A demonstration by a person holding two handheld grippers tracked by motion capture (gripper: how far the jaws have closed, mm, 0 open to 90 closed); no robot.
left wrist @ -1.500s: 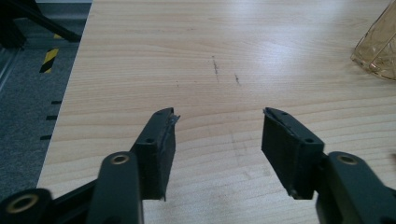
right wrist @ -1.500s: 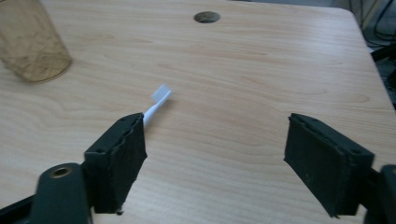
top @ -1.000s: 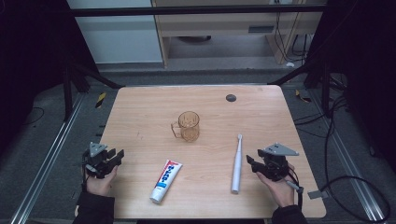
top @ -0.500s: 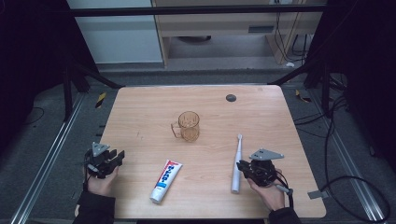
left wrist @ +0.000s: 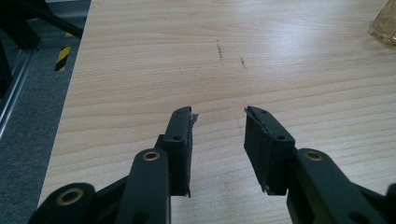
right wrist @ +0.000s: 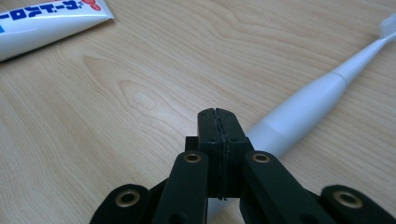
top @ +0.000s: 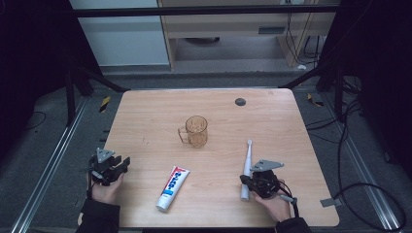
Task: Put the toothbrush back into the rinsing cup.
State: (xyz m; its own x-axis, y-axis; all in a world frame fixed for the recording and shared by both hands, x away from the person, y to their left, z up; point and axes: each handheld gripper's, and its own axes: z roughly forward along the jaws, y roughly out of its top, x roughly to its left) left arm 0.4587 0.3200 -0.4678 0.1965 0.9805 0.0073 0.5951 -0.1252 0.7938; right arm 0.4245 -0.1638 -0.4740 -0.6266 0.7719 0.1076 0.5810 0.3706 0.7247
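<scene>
A pale wooden tabletop [top: 145, 116] takes up the middle of the room, with dark frame rails and grey floor around it. Near its centre stands an amber see-through mug [top: 196, 131], upright, handle turned toward the left side, well apart from both hands.

On the near half lies a white toothpaste tube [top: 173, 188] with blue and red print, set at a slant, its cap end nearest the person. It sits between the two hands, closer to the middle than to either.

To the right of it a white electric toothbrush [top: 247, 170] lies flat, bristle head pointing away toward the mug's side of the table, thick handle toward the person. The right hand-held gripper [top: 251, 182] is down at that handle end, just beside it. In the right gripper view its jaws are pressed together with nothing between them, and the toothbrush handle [right wrist: 299, 116] runs just past their tips to the right; whether they touch it I cannot tell.

The left hand-held gripper [top: 119, 165] is at the near left edge of the tabletop, held in a hand, well apart from the tube. Its jaws are spread over bare wood.

A small dark round disc [top: 240, 102] lies near the far edge.
</scene>
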